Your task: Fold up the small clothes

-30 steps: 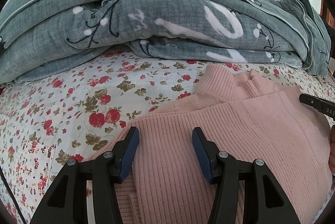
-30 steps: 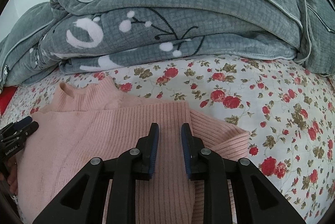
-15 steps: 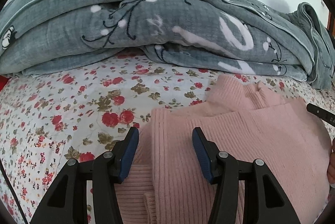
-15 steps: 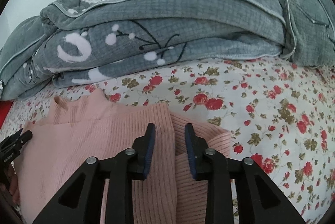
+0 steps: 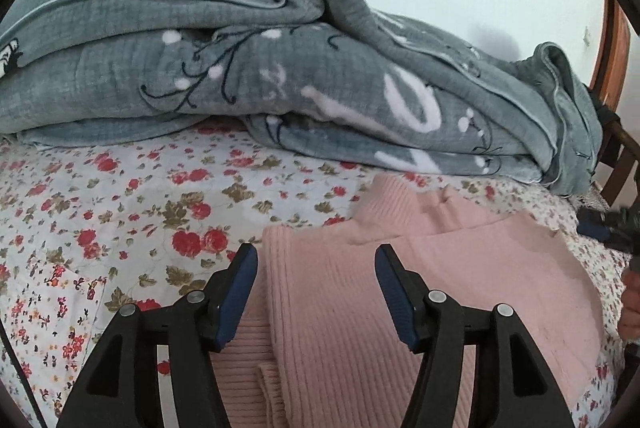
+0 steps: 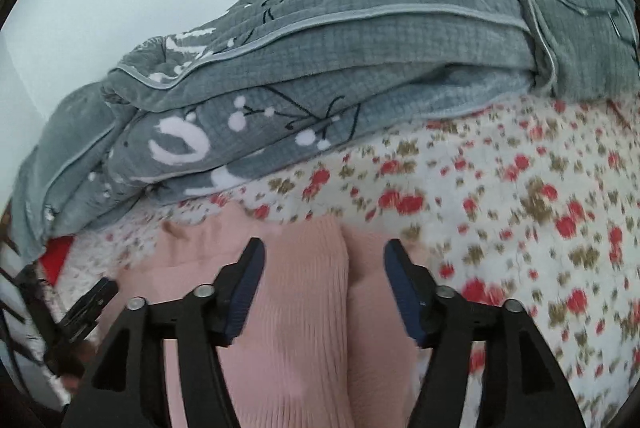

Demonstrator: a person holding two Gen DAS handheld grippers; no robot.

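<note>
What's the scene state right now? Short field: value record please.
garment: pink ribbed sweater, both sides folded in, collar away from the cameras
surface: floral bedsheet
background: grey blanket piled behind the sweater
left gripper: open, over the sweater's left fold, nothing between the jaws
right gripper: open, over the sweater's right fold, view blurred
grip: neither gripper holds the fabric

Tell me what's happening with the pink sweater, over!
Left gripper open, right gripper open, fingers above the cloth. Pink sweater lies partly folded on the flowered sheet. Grey blanket piled behind, not in the way.
</note>
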